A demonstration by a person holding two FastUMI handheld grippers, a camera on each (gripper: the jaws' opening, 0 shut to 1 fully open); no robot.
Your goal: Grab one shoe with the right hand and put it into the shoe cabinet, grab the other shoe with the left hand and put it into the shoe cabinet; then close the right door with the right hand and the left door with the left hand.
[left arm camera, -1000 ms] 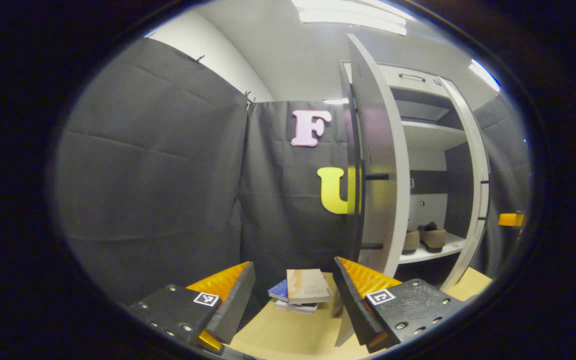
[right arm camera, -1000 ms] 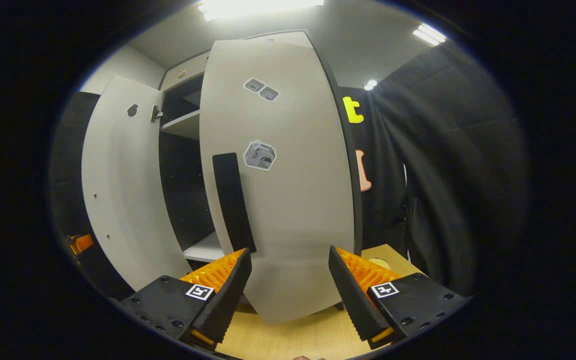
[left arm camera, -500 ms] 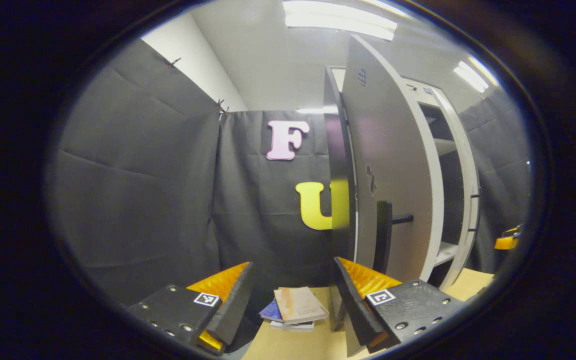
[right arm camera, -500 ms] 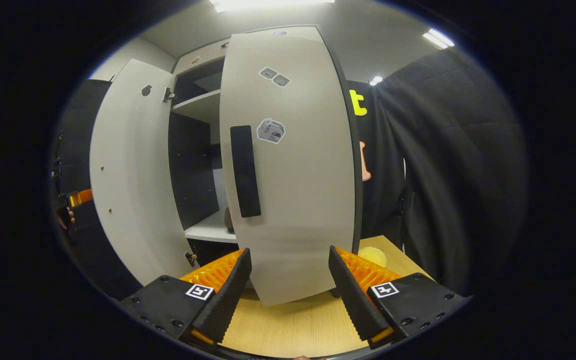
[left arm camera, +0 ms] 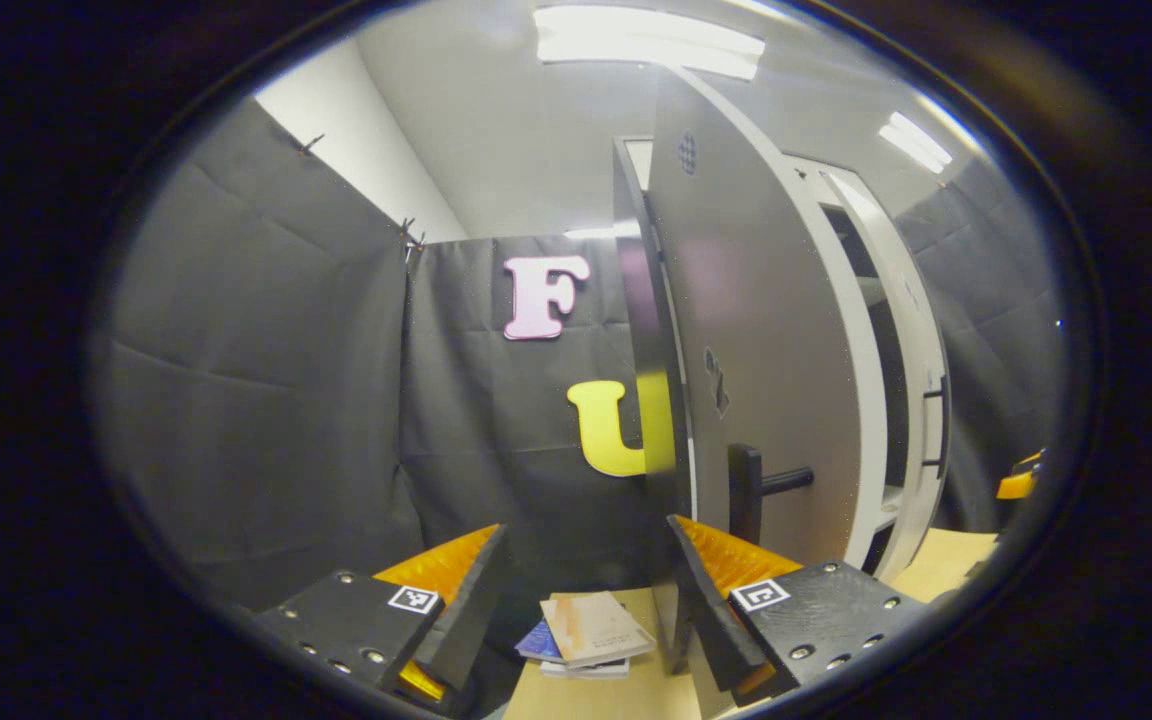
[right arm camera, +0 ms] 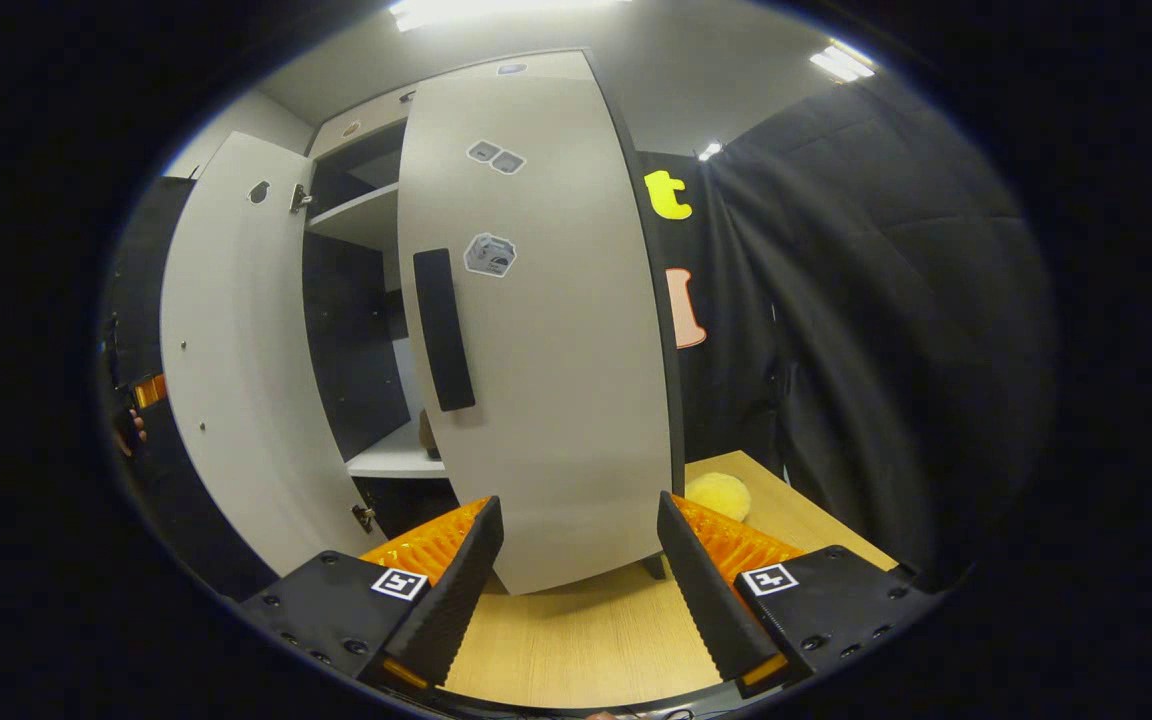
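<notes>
White, both doors [right arm camera: 536,330] of your shoe cabinet [right arm camera: 366,215] stand ajar, one shoe [right arm camera: 427,436] glimpsed on its lower shelf, while your left gripper [left arm camera: 586,610] and right gripper [right arm camera: 576,590] gape empty.

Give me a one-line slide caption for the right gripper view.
Open right tool faces the half-closed right door of the shoe cabinet.

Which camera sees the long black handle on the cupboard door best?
The right gripper view: the right door faces it, so its handle shows full length. The left gripper view shows the left door's handle side-on, sticking out from the door.
</notes>
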